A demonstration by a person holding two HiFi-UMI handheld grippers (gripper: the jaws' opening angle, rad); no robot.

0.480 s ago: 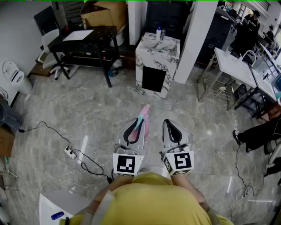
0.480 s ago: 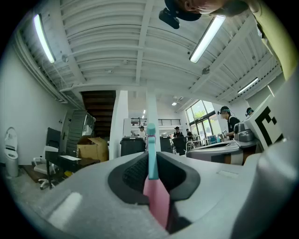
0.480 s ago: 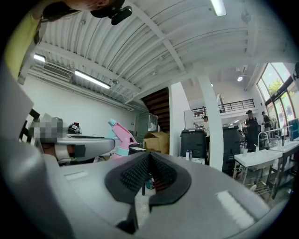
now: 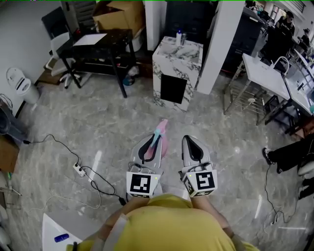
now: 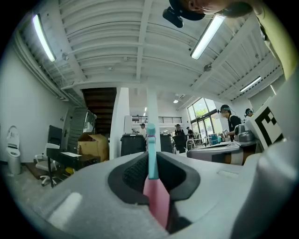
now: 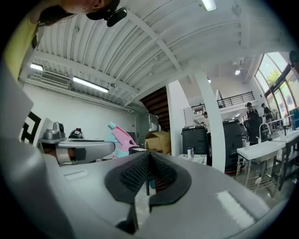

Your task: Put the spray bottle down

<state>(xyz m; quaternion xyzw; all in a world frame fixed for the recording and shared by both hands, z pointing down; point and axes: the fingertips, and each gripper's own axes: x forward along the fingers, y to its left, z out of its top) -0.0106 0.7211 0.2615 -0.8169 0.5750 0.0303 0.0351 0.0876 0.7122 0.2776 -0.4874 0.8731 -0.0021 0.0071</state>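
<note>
A pink spray bottle (image 4: 160, 137) with a teal trigger sticks forward out of my left gripper (image 4: 150, 147), whose jaws are shut on it. In the left gripper view the bottle (image 5: 154, 186) stands pinched between the dark pads, its teal part pointing up. My right gripper (image 4: 194, 147) hangs level beside the left one, shut with nothing between its jaws. From the right gripper view the bottle (image 6: 120, 136) shows at the left, beyond the left gripper's body (image 6: 79, 150). Both grippers are held over the marble floor, in front of a white marble-patterned pedestal (image 4: 176, 73).
The pedestal carries small bottles (image 4: 179, 38) on top. A black table (image 4: 95, 46) with a paper stands back left, a cardboard box (image 4: 117, 13) behind it. A power strip with cables (image 4: 78, 170) lies on the floor at left. White tables (image 4: 267, 73) and a seated person's legs (image 4: 289, 152) are at right.
Both grippers and the bottle hold nearly the same pose. The view has shifted slightly; the pedestal sits marginally lower in the picture.
</note>
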